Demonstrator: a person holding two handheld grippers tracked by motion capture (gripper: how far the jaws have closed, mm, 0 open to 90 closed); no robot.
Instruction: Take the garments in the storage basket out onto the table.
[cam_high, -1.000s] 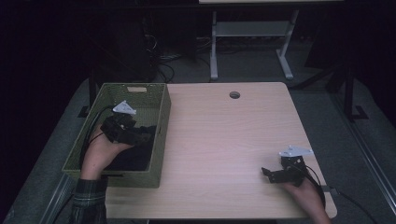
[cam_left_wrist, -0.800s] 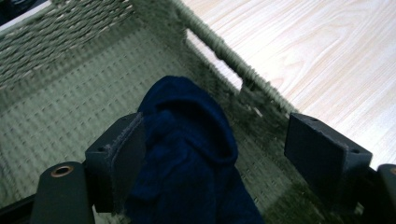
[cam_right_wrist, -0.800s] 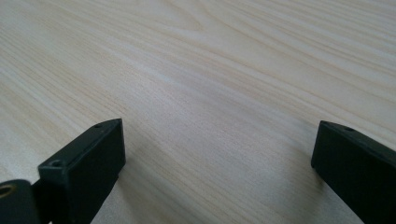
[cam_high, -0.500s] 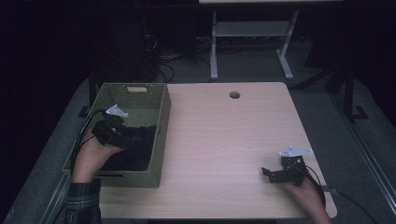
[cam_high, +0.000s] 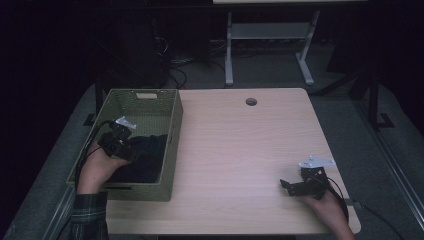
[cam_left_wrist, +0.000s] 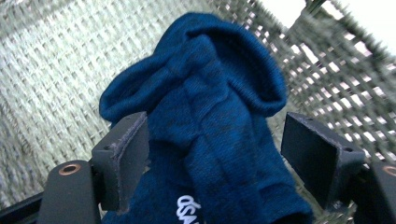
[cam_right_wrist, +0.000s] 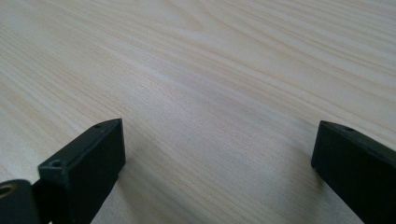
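Hard to make out in the high view: dark blue garment (cam_high: 145, 157) nearly black in the dim light, its lower left part covered by the left hand (cam_high: 97, 167); in the left tool view cut off at the bottom edge, white lettering only partly legible; room behind the desk (cam_high: 250, 145) lost in darkness.

Woven green basket (cam_high: 172, 130) at left of the high view, on the desk's left end; inside it the blue garment, bunched, lying toward the lower half of the basket.

Left tool (cam_left_wrist: 215, 149) down inside the basket, jaws wide and just closing a little, a fold of the garment between them, left pad against the cloth, right pad clear of it; not gripping.

Right tool (cam_high: 297, 185) at lower right of the high view, resting low over bare desk; jaws wide apart, holding nothing.
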